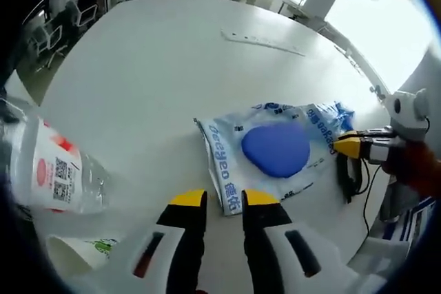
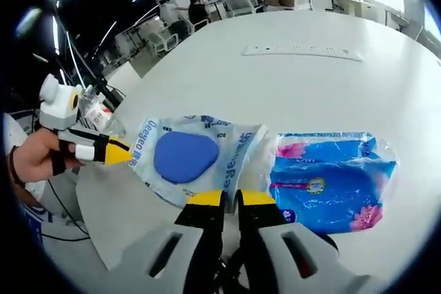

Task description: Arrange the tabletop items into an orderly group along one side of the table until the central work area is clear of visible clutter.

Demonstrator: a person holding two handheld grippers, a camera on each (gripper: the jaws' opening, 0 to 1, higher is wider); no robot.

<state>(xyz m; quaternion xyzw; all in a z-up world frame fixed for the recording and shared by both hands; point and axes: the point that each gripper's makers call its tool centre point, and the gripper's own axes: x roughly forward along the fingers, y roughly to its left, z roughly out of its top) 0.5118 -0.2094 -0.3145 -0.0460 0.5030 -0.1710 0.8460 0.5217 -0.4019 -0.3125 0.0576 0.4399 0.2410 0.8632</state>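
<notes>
The clear bottle [image 1: 58, 173] lay furthest left of the wipes pack [image 1: 274, 151], well apart from it near the table [image 1: 151, 67] edge. The left gripper [image 1: 224, 199], jaws nearly together and empty, sat just before the pack. Right of the pack lay the tissue packet [image 2: 331, 178], touching it, with the right gripper [image 2: 231, 199] also nearly closed. Grouping looked barely begun.

Just ahead of the right gripper [image 2: 231, 199], whose jaws are glossy yellow-tipped plastic, a crinkled, shiny plastic-film pack [image 2: 200, 156] lies beside a glossier blue film pack [image 2: 331, 180]. Both rest on a smooth, matt white table [image 2: 310, 80]. Left of the left gripper [image 1: 224, 199] lies a clear plastic bottle [image 1: 52, 170] with a paper-looking label.
</notes>
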